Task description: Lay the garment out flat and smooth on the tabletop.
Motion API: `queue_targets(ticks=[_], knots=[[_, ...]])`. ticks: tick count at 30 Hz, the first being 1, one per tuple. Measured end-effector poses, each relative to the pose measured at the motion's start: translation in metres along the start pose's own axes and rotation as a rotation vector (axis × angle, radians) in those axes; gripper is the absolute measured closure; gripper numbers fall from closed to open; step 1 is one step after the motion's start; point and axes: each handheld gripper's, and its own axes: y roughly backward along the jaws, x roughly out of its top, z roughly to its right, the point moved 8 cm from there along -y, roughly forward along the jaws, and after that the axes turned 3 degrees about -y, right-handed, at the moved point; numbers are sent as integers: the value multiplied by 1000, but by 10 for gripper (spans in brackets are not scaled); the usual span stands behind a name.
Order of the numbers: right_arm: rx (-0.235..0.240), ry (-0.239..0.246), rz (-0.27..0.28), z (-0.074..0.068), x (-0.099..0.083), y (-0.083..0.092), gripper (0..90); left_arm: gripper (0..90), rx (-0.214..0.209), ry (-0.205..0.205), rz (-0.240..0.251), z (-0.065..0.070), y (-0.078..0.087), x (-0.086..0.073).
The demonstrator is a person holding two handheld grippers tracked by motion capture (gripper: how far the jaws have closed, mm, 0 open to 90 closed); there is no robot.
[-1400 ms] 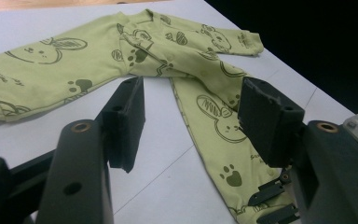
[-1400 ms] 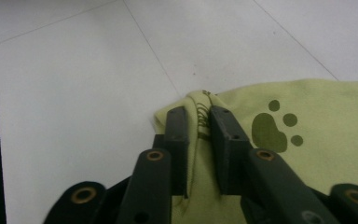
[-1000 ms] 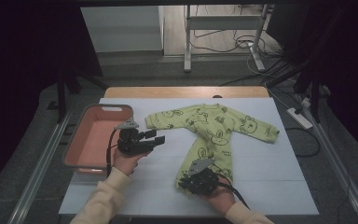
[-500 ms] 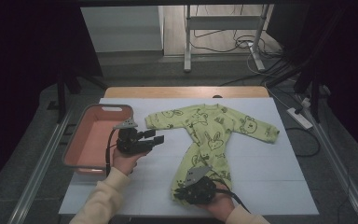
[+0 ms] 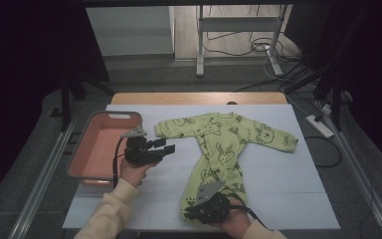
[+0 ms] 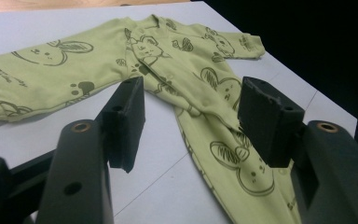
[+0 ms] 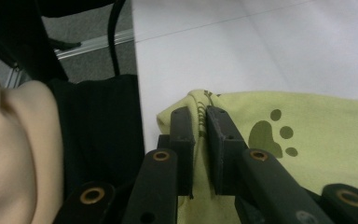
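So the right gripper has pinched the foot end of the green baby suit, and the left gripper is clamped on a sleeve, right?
Not quite: the left gripper is open and holds nothing, as the left gripper view shows. The right gripper does pinch the foot end of the green baby suit.

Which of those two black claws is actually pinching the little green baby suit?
The right gripper, near the table's front edge: its jaws are shut on the leg hem of the green baby suit. The left gripper hovers open beside a sleeve, touching nothing.
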Motion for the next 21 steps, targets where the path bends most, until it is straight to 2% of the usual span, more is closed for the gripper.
queue_targets(ticks=[5,7,10,15,18,21], knots=[[6,16,-18,-3,-2,-4,784,415,1,1,3,0,1,0],[3,7,9,-1,0,-2,679,415,3,1,6,0,2,1],[-49,-14,55,7,5,4,569,415,4,1,7,0,2,1],[-178,-89,112,34,11,12,493,415,5,1,8,0,2,1],[-246,-117,106,54,13,12,471,415,4,0,5,0,1,1],[-286,-122,90,69,13,9,457,414,3,-2,1,1,0,0]])
